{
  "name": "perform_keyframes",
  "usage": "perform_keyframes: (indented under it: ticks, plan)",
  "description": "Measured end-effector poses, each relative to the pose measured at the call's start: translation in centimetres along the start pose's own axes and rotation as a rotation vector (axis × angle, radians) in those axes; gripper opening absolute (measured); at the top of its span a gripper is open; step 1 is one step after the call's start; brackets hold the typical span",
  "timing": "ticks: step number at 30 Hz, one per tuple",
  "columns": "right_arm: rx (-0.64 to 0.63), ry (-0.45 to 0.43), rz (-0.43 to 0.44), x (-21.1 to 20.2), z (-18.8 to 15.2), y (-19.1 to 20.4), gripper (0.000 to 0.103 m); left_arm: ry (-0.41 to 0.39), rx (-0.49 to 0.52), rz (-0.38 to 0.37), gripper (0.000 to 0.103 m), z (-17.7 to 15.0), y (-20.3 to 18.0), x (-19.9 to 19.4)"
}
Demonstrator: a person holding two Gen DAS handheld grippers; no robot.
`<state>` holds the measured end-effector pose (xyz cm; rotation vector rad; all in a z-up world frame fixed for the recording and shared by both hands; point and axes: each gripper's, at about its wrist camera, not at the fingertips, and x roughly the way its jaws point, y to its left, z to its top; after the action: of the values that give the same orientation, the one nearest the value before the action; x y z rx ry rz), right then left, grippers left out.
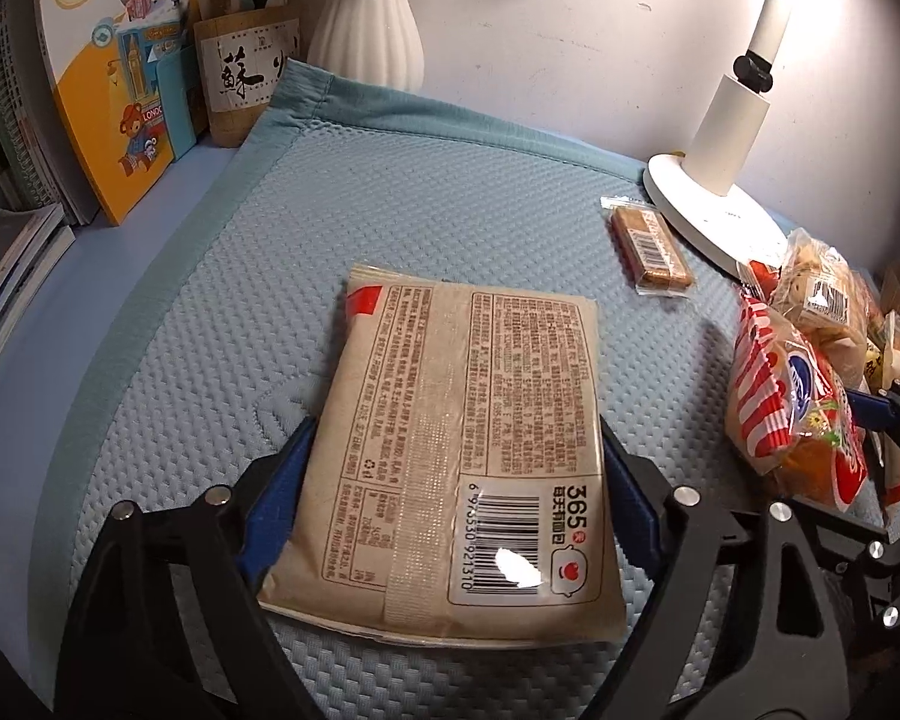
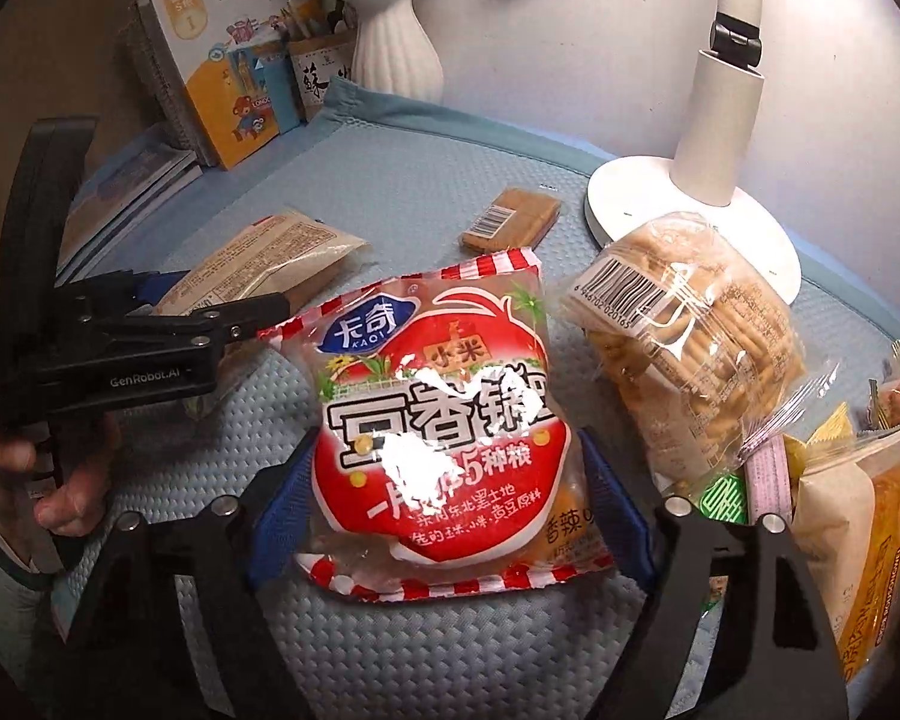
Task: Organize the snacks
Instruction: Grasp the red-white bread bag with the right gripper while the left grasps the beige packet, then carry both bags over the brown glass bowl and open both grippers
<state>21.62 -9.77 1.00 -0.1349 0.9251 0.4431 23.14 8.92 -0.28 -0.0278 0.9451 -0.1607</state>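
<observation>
Blue quilted mat (image 1: 450, 192) holds snacks under a desk lamp (image 1: 726, 144).

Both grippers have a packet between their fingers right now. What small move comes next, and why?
Probably set the beige packet down on the open blue mat ahead of the left gripper. Its fingers hug both packet edges, and that stretch of mat is bare. The right gripper holds the red-striped packet beside the snack pile, so it can wait.

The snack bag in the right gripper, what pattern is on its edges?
Red and white stripes on the snack bag, clearest in the right wrist view.
</observation>
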Motion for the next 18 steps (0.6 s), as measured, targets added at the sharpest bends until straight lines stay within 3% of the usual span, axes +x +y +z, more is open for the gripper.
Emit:
perform_keyframes:
  ticks: [4,13,18]
  plan:
    - [0.029,-0.003,0.056,-1.0,-0.4,0.2,0.071,-0.017,-0.006,-0.007,0.073,0.0,0.0,-0.6]
    - [0.069,-0.105,0.134,-8.6,-3.1,1.0,0.069,-0.088,-0.014,-0.041,0.072,-1.1,-1.3,-5.8]
    - [0.123,-0.197,0.077,-14.7,-4.7,-2.2,0.07,-0.156,0.039,-0.099,0.072,-0.6,-5.1,-10.1]
